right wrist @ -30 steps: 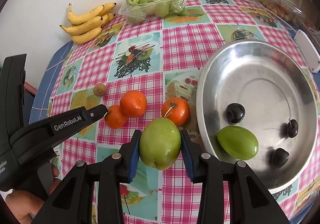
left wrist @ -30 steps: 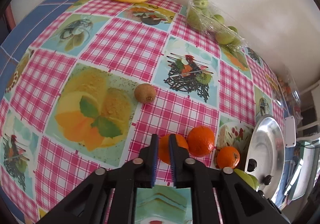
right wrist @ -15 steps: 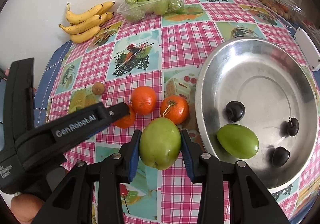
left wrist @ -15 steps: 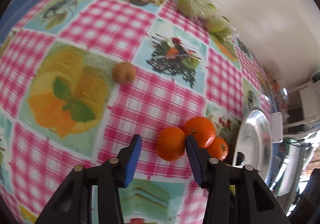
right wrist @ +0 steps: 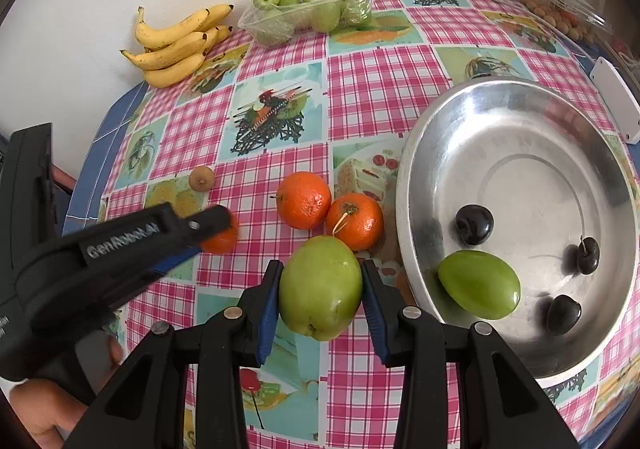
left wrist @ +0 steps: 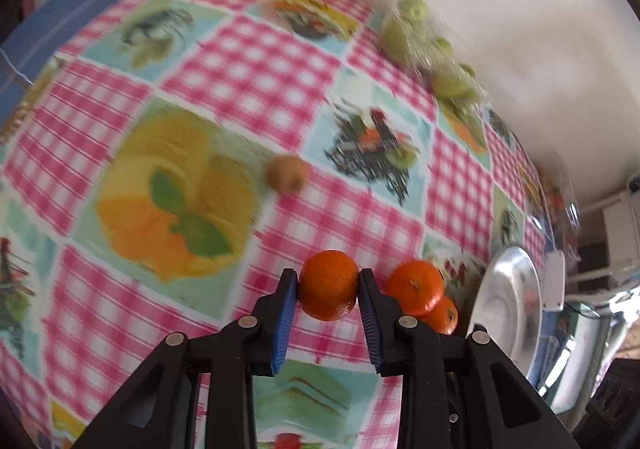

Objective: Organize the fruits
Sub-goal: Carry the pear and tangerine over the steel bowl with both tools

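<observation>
My left gripper (left wrist: 327,286) has just been closing and its blue pads now clamp a mandarin (left wrist: 328,285) on the checked tablecloth (left wrist: 256,61), with two more mandarins (left wrist: 416,287) just to its right and a small brown kiwi (left wrist: 287,173) beyond. My right gripper (right wrist: 321,288) is clamped on a green apple (right wrist: 320,287) beside the steel bowl (right wrist: 404,185). Only the right view shows me the bowl's inside, a second green fruit (right wrist: 479,285) and three dark cherries (right wrist: 474,224), plus a hand (right wrist: 44,409) under the left tool.
</observation>
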Motion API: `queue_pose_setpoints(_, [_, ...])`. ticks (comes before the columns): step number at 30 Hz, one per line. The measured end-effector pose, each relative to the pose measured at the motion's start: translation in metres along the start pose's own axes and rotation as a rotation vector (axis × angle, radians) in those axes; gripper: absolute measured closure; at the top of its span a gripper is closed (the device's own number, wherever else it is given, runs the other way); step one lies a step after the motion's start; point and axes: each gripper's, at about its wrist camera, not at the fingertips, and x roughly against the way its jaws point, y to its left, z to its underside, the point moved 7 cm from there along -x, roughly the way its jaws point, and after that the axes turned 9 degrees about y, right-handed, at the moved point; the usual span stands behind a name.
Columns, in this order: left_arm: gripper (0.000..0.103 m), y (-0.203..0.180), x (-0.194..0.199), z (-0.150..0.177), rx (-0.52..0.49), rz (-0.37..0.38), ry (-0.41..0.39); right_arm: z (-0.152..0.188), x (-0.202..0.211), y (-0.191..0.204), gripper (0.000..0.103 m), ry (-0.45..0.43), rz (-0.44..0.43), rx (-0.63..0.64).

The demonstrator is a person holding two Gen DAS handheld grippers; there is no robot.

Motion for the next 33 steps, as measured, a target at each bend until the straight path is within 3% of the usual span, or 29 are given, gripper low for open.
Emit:
queue_pose_setpoints(9, [0.070, 0.011, 0.027, -0.011, 0.032, -0.046, -0.091, -0.001, 0.006, 0.003, 0.063, -0.012, -0.016, 0.004])
queue_pose_setpoints(22, [0.070, -0.008, 0.022, -0.002, 0.014, -0.063, -0.090, -0.003, 0.019, -0.014, 0.063, -0.032, -0.033, -0.029])
queue_pose_setpoints(33, [0.070, -0.044, 0.017, 0.013, -0.052, -0.076, -0.100, -0.008, 0.041, -0.054, 0.063, -0.077, -0.063, -0.119])
